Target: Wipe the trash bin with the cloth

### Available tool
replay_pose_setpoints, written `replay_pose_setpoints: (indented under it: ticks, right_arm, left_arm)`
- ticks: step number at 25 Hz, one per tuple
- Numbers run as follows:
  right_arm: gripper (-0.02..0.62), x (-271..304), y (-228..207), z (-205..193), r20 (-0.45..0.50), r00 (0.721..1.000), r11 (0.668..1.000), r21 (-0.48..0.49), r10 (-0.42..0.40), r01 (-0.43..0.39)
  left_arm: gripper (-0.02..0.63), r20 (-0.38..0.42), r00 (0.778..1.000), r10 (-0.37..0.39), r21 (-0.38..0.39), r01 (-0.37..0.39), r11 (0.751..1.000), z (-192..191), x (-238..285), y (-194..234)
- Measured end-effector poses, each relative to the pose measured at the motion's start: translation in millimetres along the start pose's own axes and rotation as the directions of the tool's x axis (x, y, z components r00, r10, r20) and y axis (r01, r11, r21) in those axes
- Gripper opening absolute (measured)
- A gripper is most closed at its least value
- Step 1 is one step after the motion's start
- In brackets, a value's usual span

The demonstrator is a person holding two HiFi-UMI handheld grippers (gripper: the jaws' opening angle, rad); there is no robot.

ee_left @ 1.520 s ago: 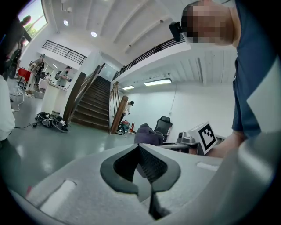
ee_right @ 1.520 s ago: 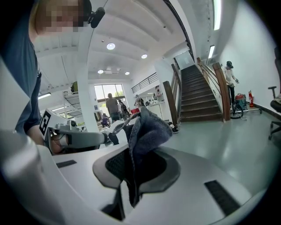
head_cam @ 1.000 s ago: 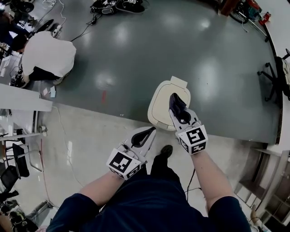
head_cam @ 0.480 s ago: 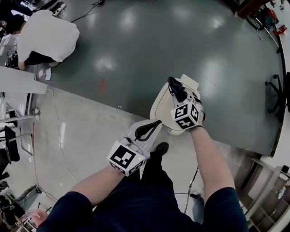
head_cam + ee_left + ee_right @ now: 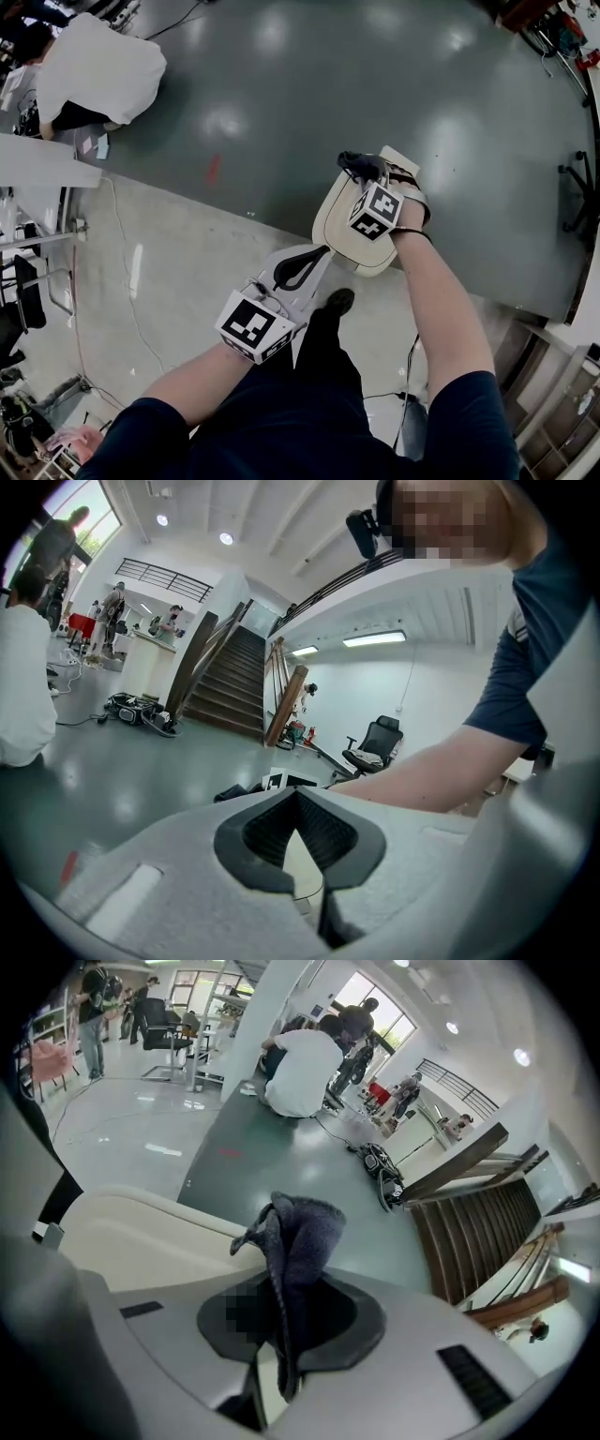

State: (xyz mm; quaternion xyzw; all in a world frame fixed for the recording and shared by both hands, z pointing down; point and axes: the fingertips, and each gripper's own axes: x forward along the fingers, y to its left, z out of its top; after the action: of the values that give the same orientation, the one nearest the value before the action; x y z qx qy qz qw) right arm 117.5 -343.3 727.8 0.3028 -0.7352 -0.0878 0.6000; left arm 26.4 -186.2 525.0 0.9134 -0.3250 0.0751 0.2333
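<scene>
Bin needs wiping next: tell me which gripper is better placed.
Right. The right gripper is shut on the cloth over the trash bin; the left gripper is empty beside it.

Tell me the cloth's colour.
Dark bluish grey. The cloth shows best in the right gripper view.

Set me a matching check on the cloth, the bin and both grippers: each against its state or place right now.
Things:
1. cloth
2. bin
3. left gripper
4. right gripper

States:
A. shut, nothing in it
B. cream, standing on the floor
C. at the bin's top, shut on the cloth
D. dark, pinched between jaws

Pairs: 1-D, 2-B, 3-A, 4-C
</scene>
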Motion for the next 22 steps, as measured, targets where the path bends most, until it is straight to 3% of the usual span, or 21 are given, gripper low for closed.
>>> replay_pose_setpoints:
  ticks: [15,20,22]
  right_arm:
    - [0.063,-31.1,1.4,-132.9,-0.121,0.992,0.985,0.164,-0.023,0.043]
    - [0.063,-39.4,9.0,-130.8,-0.117,0.993,0.967,0.251,-0.005,0.034]
    - [0.063,-39.3,13.4,-117.4,-0.111,0.994,0.97,0.242,-0.005,0.032]
  left_arm:
    - [0.003,-0.039,0.996,-0.081,0.017,0.081,0.997,-15.0,26.5,-56.1]
    - [0.003,-0.053,0.994,-0.099,0.023,0.1,0.995,-20.8,14.2,-59.2]
    - [0.003,-0.051,0.995,-0.089,0.018,0.09,0.996,-22.4,4.7,-54.4]
